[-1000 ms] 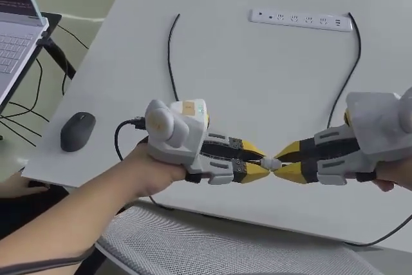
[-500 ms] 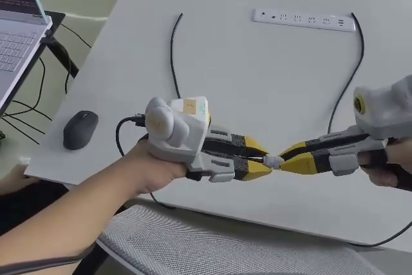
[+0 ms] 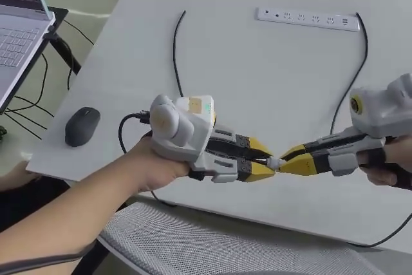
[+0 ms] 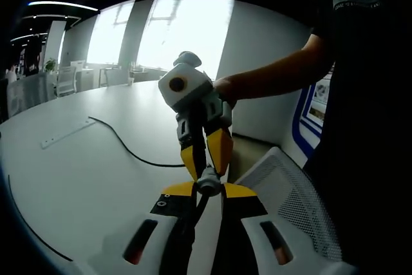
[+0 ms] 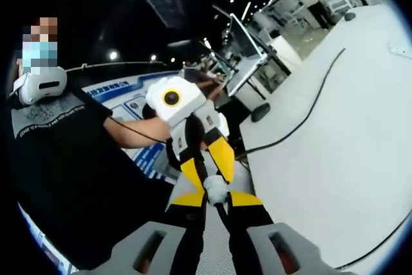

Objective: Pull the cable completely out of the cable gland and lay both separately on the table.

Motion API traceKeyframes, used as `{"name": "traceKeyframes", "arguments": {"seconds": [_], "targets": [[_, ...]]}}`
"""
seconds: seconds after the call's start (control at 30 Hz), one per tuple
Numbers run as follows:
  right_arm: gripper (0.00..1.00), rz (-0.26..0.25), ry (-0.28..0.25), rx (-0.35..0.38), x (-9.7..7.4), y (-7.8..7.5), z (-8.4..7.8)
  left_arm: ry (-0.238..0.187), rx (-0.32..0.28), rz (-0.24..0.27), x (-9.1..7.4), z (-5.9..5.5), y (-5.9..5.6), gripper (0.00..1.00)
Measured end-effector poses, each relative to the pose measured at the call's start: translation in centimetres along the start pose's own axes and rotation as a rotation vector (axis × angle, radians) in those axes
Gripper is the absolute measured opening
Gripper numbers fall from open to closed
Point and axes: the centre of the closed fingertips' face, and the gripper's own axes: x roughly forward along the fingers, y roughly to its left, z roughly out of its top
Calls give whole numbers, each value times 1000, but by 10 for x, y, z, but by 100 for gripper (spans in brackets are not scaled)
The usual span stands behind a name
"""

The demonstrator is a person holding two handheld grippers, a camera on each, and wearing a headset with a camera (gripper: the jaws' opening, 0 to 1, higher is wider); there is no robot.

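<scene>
Far left in the head view, a laptop (image 3: 16, 33) is being shown open beside the white tabletop (image 3: 257, 82), and a dark mouse (image 3: 82, 126) is lying near the tabletop's left edge. Just right of that, a loose black lead (image 3: 175, 49) is trailing down the surface from the upper part of the frame.

Lower centre now: the left gripper (image 3: 265, 163) is being held out over the near edge by a hand (image 3: 151, 165), above a mesh chair seat (image 3: 193, 243). Its yellow jaws are being pressed together on the cable (image 4: 192, 220), seen in the left gripper view as a black line running up between them. The cable is running straight into the white cable gland (image 3: 275, 161), which is being held in the air between the two sets of jaw tips, off the tabletop.

From the right, the right gripper (image 3: 284, 163) is being pointed tip to tip at the left one, its jaws pinched on the gland's other end.

At upper right, a white power strip (image 3: 308, 19) is lying across the tabletop, its black cord (image 3: 351, 75) curving down toward the near edge.
</scene>
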Motion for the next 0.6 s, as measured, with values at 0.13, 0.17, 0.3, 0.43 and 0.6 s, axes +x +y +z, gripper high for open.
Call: {"name": "traceKeyframes", "arguments": {"seconds": [0.13,0.17,0.3,0.43,0.6], "targets": [[7,-64,37,-133,2,-3,1,-1,-32,10,-1,-3,5,14],[6,-79,42,-173,2,-2,2,-6,-56,8,-2,-3,5,14],[7,-159,53,-328,4,-2,6,-18,-90,16,-5,-2,8,14],[7,-251,88,-474,5,-3,3,-24,-105,19,-4,-4,10,14],[7,-376,118,-665,7,-6,4,-30,-148,25,-5,-6,11,14]]}}
